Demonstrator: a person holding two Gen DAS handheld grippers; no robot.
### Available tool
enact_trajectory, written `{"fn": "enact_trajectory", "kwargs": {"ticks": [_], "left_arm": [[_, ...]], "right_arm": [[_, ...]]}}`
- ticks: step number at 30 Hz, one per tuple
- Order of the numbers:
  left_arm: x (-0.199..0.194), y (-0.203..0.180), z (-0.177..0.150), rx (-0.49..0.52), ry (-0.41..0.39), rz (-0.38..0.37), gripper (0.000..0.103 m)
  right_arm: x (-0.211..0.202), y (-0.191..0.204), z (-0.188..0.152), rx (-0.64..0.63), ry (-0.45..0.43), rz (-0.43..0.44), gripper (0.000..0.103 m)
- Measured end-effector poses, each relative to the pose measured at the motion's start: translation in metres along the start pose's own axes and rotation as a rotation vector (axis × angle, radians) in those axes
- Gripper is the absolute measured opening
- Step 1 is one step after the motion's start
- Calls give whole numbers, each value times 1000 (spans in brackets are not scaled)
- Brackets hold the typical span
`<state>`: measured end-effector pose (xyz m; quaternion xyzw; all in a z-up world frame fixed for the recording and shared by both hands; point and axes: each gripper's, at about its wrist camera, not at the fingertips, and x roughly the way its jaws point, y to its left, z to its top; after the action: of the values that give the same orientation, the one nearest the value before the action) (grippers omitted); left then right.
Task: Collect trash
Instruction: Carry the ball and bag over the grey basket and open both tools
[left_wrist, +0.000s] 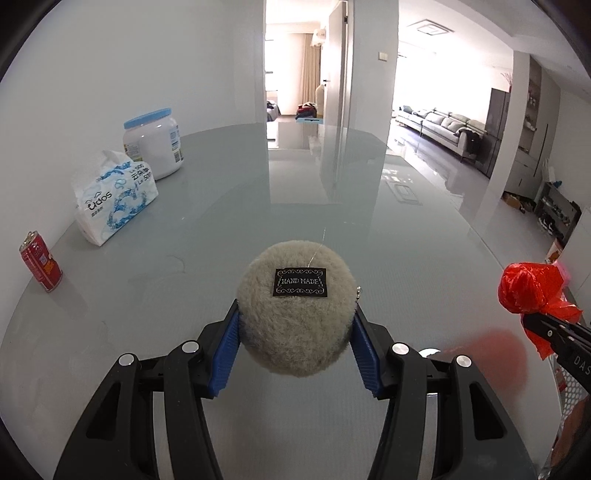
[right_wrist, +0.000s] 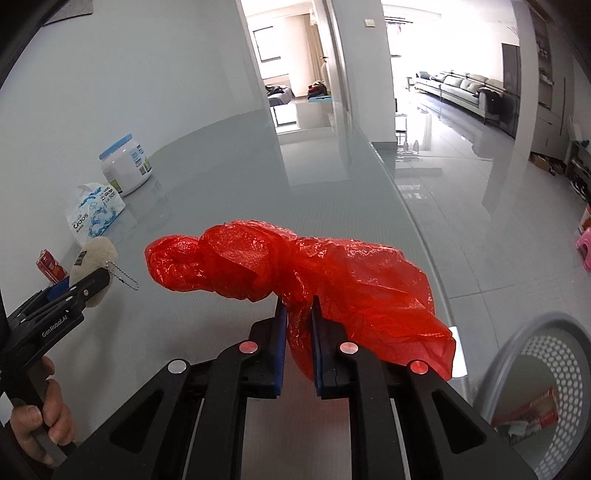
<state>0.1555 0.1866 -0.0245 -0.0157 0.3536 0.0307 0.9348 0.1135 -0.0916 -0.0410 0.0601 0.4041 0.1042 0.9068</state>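
Glossy grey table (left_wrist: 258, 192) under both grippers, white wall behind, open doorway and bright living room beyond.

Left gripper (left_wrist: 295, 325): blue-padded fingers (left_wrist: 225, 350) clamped on either side of a round, fluffy beige plush (left_wrist: 293, 306) bearing a black "HAND MADE" label, held just above the tabletop. From the right wrist view, same plush (right_wrist: 96, 254) seen side-on at far left, small ball chain (right_wrist: 123, 277) dangling from it.

Right gripper (right_wrist: 298, 332): fingers nearly together, pinched on a crumpled red plastic bag (right_wrist: 295, 273), most of it bulging up and forward past the fingertips, one loose flap hanging to the right. From the left wrist view, same bag (left_wrist: 532, 291) at the far right edge.

Along the left side of the table, near the wall: red drink can (left_wrist: 40, 260) upright, white-and-blue tissue pack (left_wrist: 114, 195), white jar with pale blue lid (left_wrist: 153, 142), the pack just in front of the jar.

Lower right, beside the table edge: grey perforated bin (right_wrist: 543, 373), printed packaging lying inside.
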Motion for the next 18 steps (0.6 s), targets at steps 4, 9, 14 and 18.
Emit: {"fn": "enact_trajectory", "kwargs": {"ticks": [4,9,14,18], "left_arm": [[-16,-38,-6,41,-8,-62,54],[-34,-88,-16,98,-11,-151,54],[-45,-144,-30,166,10,-242,54],[-52,-186,-42,222,27,-309,54]], "right_arm": [[-30,-33,-22,73,-15,-22,12],[-68,-73,-46,142,-56,-81,12],[-103,-114,-74,213,-82,-139,12],[-127,-144,-95,269,-96,-196,12]]}}
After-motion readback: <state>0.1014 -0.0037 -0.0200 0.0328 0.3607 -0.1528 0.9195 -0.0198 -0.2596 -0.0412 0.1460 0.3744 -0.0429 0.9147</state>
